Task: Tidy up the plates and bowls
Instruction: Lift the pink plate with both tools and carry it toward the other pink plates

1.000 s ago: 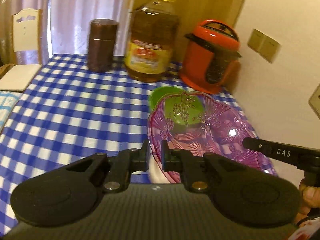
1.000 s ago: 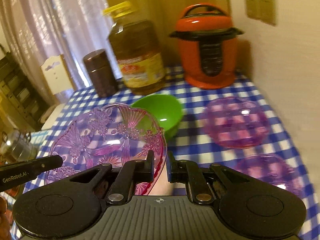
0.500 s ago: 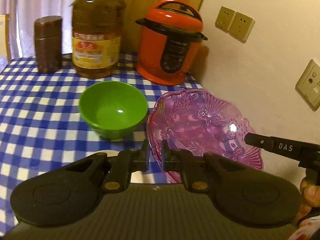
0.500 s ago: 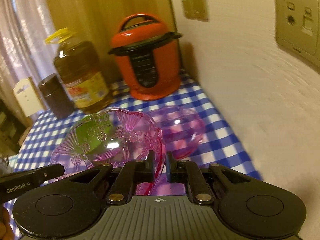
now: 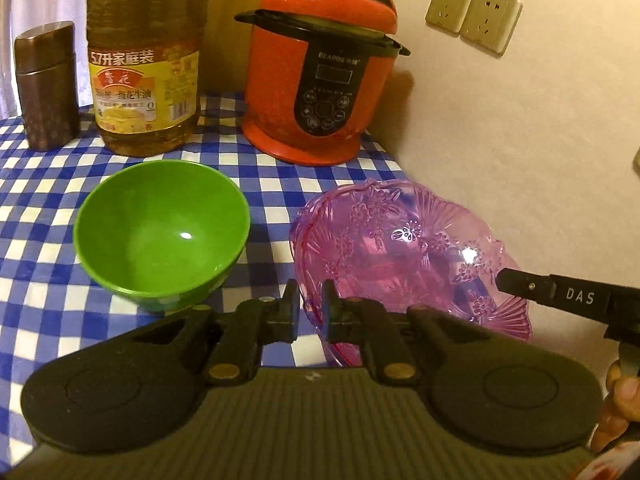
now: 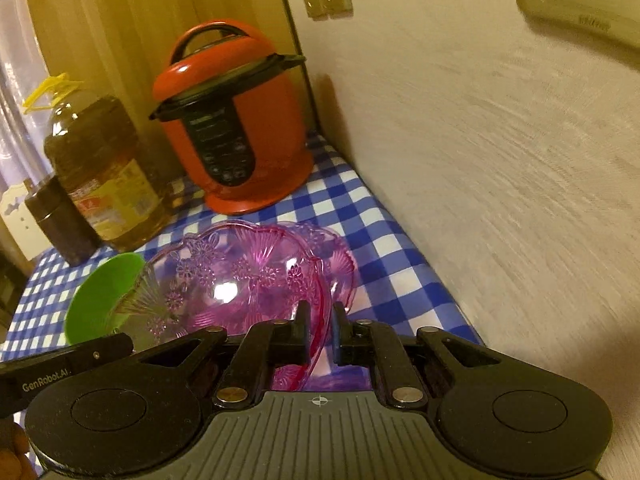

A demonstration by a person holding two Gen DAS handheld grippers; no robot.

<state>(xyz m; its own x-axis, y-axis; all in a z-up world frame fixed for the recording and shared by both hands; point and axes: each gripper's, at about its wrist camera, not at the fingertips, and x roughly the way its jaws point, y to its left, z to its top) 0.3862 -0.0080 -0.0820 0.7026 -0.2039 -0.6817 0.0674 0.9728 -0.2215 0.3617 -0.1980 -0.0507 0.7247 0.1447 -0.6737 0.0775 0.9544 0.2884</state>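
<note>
Two grippers are clamping one ornate transparent pink plastic plate [image 5: 404,256] by opposite rims. The left gripper [image 5: 311,304] is pinching its near-left edge, jaws closed on it, beside the round green plastic bowl [image 5: 160,232] sitting on the blue-checked desk [image 5: 36,184]. The right gripper [image 6: 319,330] is gripping the opposite rim, holding the plate above another pink dish [image 6: 340,264] near the red pressure cooker [image 5: 320,76].

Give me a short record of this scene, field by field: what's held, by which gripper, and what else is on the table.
held item: pink glass plate, tilted
left gripper: shut on the plate's rim
right gripper: shut on the opposite rim
beneath: second pink dish on the checked tablecloth
beside: green bowl, empty
back row: red cooker, oil jug, brown canister
</note>
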